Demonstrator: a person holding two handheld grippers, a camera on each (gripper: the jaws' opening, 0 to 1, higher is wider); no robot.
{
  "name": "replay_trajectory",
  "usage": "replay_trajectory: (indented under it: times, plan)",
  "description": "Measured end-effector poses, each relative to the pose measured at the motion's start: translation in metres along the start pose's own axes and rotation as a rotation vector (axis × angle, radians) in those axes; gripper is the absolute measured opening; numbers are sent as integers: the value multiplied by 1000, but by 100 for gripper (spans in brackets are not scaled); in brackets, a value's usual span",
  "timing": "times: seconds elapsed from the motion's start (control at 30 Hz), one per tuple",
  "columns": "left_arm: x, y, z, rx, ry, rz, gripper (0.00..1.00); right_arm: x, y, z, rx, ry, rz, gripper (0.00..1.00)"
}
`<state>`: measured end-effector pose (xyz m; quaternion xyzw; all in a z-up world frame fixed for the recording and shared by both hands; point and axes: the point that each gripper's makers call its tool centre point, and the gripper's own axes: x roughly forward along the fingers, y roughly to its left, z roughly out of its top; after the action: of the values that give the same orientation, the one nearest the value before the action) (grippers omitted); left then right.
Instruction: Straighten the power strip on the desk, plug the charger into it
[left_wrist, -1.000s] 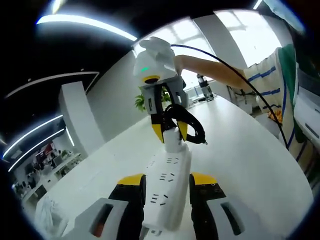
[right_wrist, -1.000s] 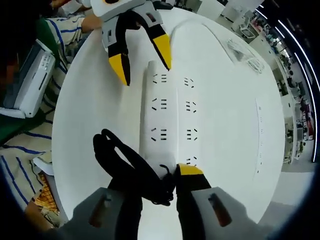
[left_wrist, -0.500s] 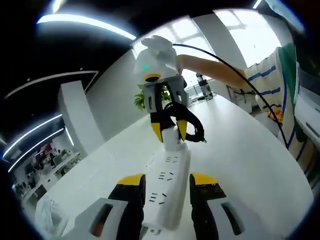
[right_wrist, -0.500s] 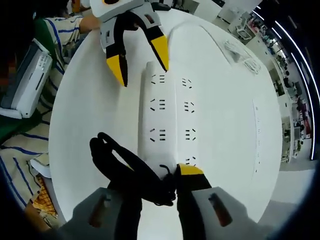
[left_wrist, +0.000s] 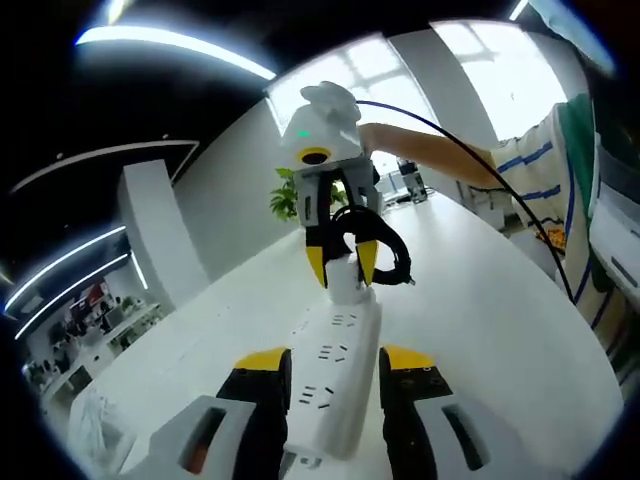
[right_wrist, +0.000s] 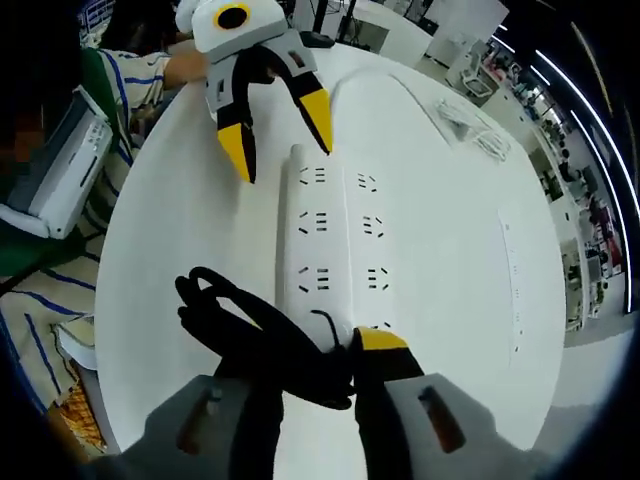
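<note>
A white power strip lies lengthwise on the white desk, with one gripper at each end. Its near end sits between my left gripper's yellow-tipped jaws, which press its two sides. At the far end my right gripper pinches the strip where the coiled black cable leaves it. From the right gripper view the strip runs away from my right gripper toward the left gripper. The black cable bundle covers my right gripper's left jaw.
A person in a striped shirt sits at the desk's edge, arm reaching along it. A grey-white device rests by that person. Small white items lie far across the desk. A thin dark cable arcs over the desk.
The right gripper view has drawn back and tilted a little, so the left gripper looks smaller. Both grippers keep their hold and the strip has barely shifted.
</note>
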<state>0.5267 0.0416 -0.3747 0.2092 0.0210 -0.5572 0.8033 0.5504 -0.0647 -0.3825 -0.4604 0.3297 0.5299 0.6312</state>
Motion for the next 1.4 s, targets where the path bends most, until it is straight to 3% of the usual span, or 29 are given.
replay_trajectory:
  times: [0.7, 1.17, 1.4]
  plan:
    - [0, 3, -1, -8, 6, 6, 34, -1, -2, 4, -53, -154, -97, 25]
    - [1, 2, -3, -9, 10, 4, 34, -7, -7, 6, -38, -305, -182, 26]
    - [0, 5, -4, -18, 11, 7, 34, -9, -8, 8, -15, -349, -203, 30]
